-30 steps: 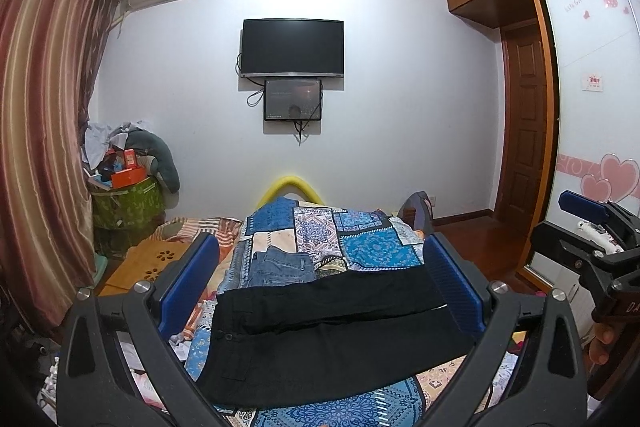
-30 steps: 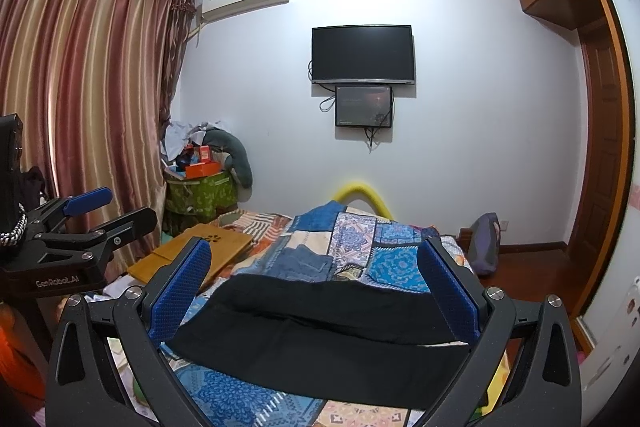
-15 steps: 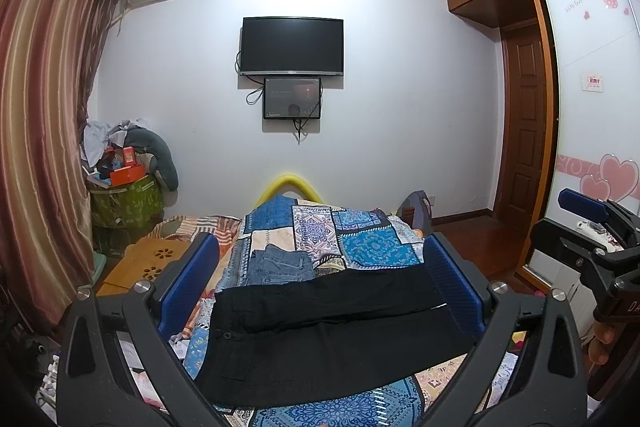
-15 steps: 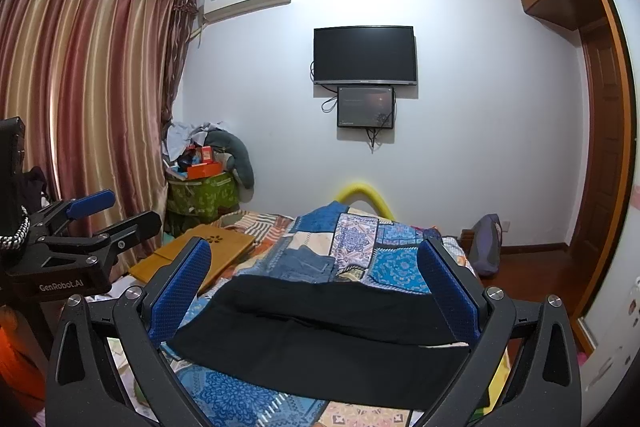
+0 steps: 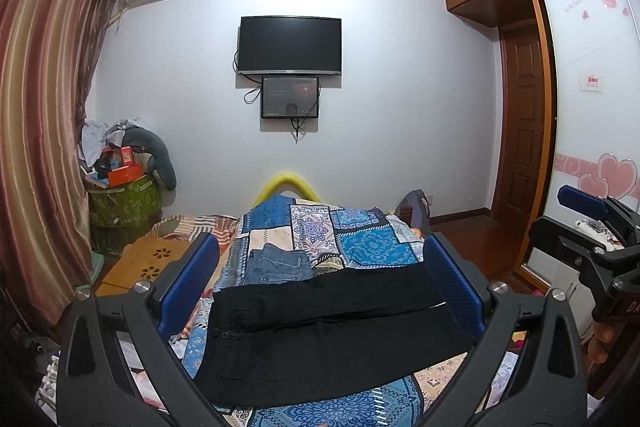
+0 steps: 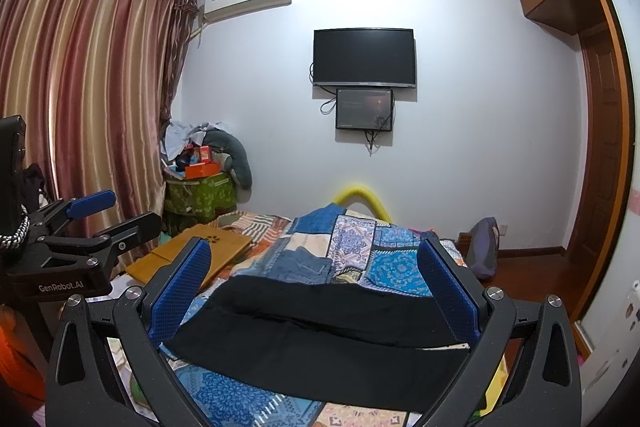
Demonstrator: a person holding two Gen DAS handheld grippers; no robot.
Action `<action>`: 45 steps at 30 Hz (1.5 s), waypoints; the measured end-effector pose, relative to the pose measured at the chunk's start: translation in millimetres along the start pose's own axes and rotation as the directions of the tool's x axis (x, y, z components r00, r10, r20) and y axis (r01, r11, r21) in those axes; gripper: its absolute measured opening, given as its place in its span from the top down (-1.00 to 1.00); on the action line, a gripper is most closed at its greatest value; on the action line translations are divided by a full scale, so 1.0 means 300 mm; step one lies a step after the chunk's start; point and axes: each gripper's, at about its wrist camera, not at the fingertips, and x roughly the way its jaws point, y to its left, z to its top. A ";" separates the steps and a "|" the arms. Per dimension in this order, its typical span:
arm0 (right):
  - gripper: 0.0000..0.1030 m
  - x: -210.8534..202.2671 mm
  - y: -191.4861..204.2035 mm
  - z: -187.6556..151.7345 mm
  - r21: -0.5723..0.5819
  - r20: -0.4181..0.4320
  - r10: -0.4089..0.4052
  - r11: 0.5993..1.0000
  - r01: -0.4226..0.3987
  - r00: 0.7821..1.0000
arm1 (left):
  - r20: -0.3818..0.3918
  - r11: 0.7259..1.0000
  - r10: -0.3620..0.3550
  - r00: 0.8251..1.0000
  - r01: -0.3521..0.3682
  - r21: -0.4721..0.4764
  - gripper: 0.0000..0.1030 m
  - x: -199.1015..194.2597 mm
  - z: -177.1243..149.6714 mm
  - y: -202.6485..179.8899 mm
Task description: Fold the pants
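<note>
Black pants (image 5: 324, 339) lie flat across the patchwork bedspread (image 5: 368, 243), legs side by side, waistband with a button at the left. In the right wrist view the same black pants (image 6: 320, 343) stretch between the fingers. My left gripper (image 5: 320, 281) hovers above them, open, nothing between its blue pads. My right gripper (image 6: 316, 285) is also open and empty, held above the leg end. Each gripper shows in the other's view: the right gripper (image 5: 588, 227) at the right edge, the left gripper (image 6: 96, 227) at the left edge.
Folded blue jeans (image 5: 278, 263) lie on the bed just beyond the black pants. A wooden lap desk (image 6: 192, 259) sits at the bed's left side. A green box piled with clutter (image 5: 124, 203) stands by the curtain. Wardrobe and door are at the right.
Both grippers have barely shifted; the views drift very slightly. The pants lie as before and both grippers stay open.
</note>
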 end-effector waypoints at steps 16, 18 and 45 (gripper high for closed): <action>-0.99 0.051 -0.015 -0.016 0.006 -0.028 0.000 1.000 0.000 1.000 | -0.031 1.000 0.001 1.000 -0.002 -0.024 -1.00 0.091 -0.010 0.044; -0.99 0.081 -0.026 -0.026 0.000 -0.042 -0.002 1.000 0.002 0.999 | -0.053 1.000 0.007 0.999 -0.008 -0.014 -1.00 0.134 -0.015 0.059; -0.99 0.841 -0.421 -0.315 0.009 -0.402 0.036 0.999 -0.035 0.915 | -0.533 0.976 0.173 0.828 -0.218 -0.023 -0.99 1.220 -0.367 0.673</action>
